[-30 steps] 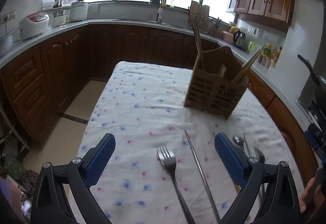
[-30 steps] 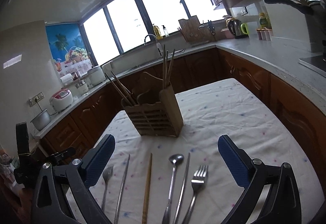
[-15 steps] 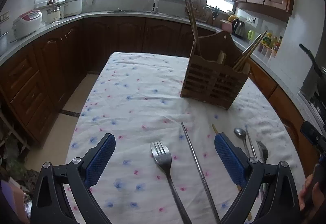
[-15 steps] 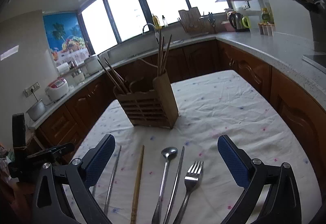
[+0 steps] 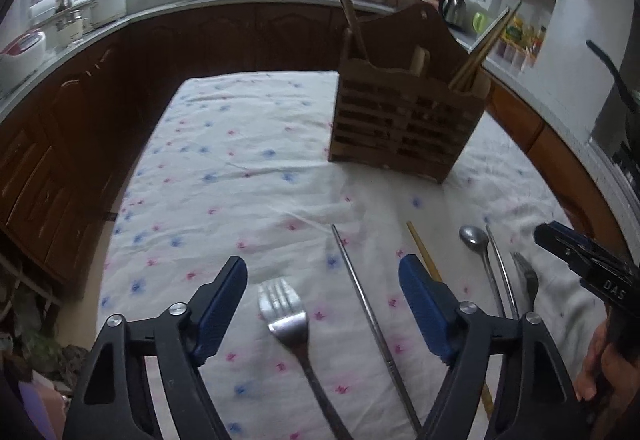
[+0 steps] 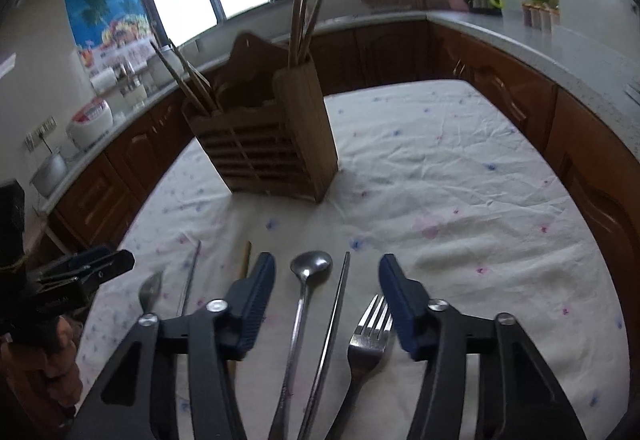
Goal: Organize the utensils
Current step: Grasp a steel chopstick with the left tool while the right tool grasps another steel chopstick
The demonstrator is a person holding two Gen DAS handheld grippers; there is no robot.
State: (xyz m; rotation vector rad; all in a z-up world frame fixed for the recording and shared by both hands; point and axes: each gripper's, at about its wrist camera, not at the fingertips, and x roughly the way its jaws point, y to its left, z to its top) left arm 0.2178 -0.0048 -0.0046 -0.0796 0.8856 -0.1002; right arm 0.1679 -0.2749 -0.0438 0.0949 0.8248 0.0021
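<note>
Steel cutlery lay in a loose row on the flowered tablecloth (image 5: 248,168), well short of the slatted wooden utensil caddy (image 5: 404,128) that stood further back and already held chopsticks at both ends. In the left wrist view a fork (image 5: 286,314) and a metal chopstick (image 5: 364,304) sat between the fingers of the left gripper (image 5: 322,304), which hung about half open and held nothing. In the right wrist view the right gripper (image 6: 326,300) was likewise part open and empty, its fingers straddling a spoon (image 6: 308,272) and a second metal chopstick (image 6: 338,304), with a second fork (image 6: 370,336) partly under its right finger and a wooden chopstick (image 6: 243,264) just outside its left one.

Each gripper bracketed 2 pieces, so closing as they stood would probably have pinched both or skewed one. Centring on a single handle, lowering until the pads (image 6: 260,296) flanked it, and gripping near mid-length seemed the better approach, since thin flat steel on soft cloth would likely slip.
</note>
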